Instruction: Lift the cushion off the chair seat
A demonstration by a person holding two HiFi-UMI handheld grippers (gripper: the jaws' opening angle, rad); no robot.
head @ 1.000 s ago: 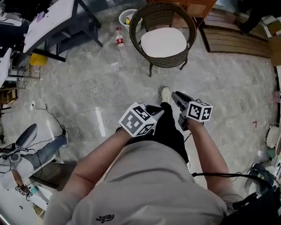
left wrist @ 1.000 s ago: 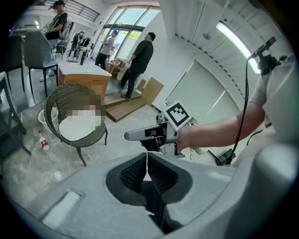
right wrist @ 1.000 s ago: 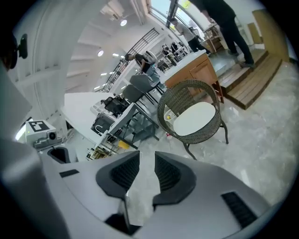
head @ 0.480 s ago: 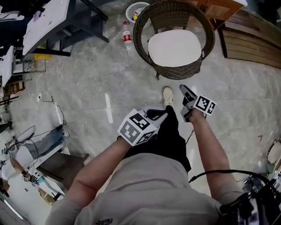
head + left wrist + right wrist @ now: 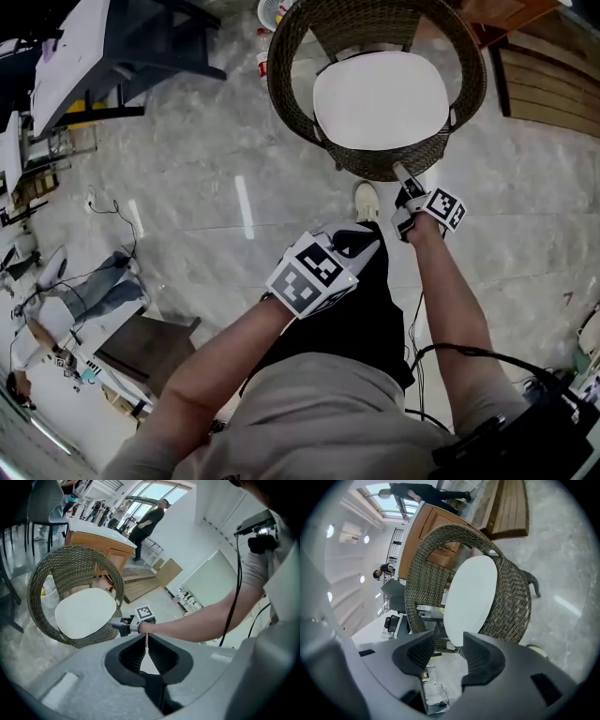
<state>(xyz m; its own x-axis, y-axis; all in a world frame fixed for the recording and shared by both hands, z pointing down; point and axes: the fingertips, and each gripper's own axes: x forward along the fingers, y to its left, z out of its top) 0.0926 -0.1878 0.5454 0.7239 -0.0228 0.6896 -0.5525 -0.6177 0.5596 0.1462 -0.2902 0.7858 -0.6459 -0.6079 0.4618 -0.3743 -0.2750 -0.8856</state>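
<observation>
I find no text that I can read here — the cubes on the left gripper [image 5: 364,242] and right gripper [image 5: 403,178] bear only black-and-white squares, and the bottle [image 5: 263,62] label is too small

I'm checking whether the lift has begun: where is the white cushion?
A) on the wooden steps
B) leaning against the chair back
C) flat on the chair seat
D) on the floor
C: the cushion lies flat on the seat, inside the wicker rim of the chair.
</observation>
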